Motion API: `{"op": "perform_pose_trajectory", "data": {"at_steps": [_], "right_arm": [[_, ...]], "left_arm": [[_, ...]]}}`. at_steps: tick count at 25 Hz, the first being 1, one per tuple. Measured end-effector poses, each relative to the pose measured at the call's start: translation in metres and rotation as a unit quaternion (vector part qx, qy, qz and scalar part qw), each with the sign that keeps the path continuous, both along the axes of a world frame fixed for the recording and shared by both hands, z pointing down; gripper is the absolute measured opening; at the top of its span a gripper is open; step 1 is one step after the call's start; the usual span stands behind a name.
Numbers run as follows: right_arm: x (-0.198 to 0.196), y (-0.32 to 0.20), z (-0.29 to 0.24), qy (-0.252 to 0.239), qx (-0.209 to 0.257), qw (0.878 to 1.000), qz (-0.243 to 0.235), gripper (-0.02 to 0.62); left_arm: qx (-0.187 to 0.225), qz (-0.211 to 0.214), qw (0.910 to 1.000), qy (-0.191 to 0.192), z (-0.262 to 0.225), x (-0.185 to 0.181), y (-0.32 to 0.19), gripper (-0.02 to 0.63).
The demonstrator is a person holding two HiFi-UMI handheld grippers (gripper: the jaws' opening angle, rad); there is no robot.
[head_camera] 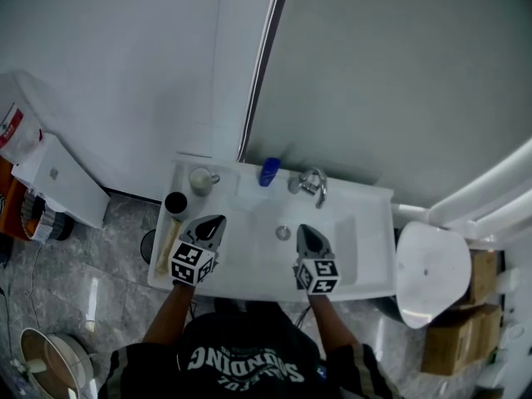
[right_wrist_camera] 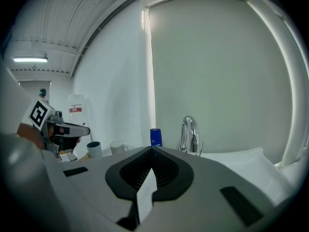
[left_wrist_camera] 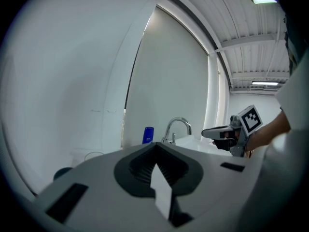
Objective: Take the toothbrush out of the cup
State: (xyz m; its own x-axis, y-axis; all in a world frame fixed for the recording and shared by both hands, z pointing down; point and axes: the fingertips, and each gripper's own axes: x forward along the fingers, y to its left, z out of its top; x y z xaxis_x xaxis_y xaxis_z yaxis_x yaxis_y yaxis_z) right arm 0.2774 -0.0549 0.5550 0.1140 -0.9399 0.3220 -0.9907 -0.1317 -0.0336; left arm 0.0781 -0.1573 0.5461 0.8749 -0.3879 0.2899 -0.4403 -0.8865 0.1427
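A dark cup [head_camera: 175, 202] and a white mug [head_camera: 200, 179] stand at the back left of the white basin counter [head_camera: 366, 248]. From the right gripper view the dark cup [right_wrist_camera: 94, 150] and the mug [right_wrist_camera: 117, 147] sit side by side; I cannot make out a toothbrush in either. My left gripper [head_camera: 214, 220] hovers just right of the dark cup, jaws together and empty. My right gripper [head_camera: 304, 229] hangs over the basin near the drain, shut with nothing in it. Each gripper's own view shows its jaws meeting in a point, the left [left_wrist_camera: 155, 144] and the right [right_wrist_camera: 152, 149].
A blue bottle [head_camera: 268, 171] and a chrome faucet [head_camera: 309, 183] stand at the back of the basin. A tan oblong item [head_camera: 165, 243] lies along the counter's left edge. A white toilet lid [head_camera: 432, 273] and cardboard boxes [head_camera: 453, 339] are to the right, a white cabinet [head_camera: 58, 181] to the left.
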Motion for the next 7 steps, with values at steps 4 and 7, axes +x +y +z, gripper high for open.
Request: {"op": "perform_pose_trajectory", "data": {"at_steps": [4, 7], "right_arm": [[-0.0019, -0.0018, -0.0041, 0.002, 0.002, 1.0, -0.002, -0.006], [-0.0032, -0.0012, -0.0034, 0.009, 0.001, 1.0, 0.0, -0.006]], "left_arm": [[0.001, -0.001, 1.0, 0.002, -0.0013, -0.0001, 0.0004, 0.0], [0.001, -0.002, 1.0, 0.002, -0.0004, -0.0008, 0.0025, 0.0]]}}
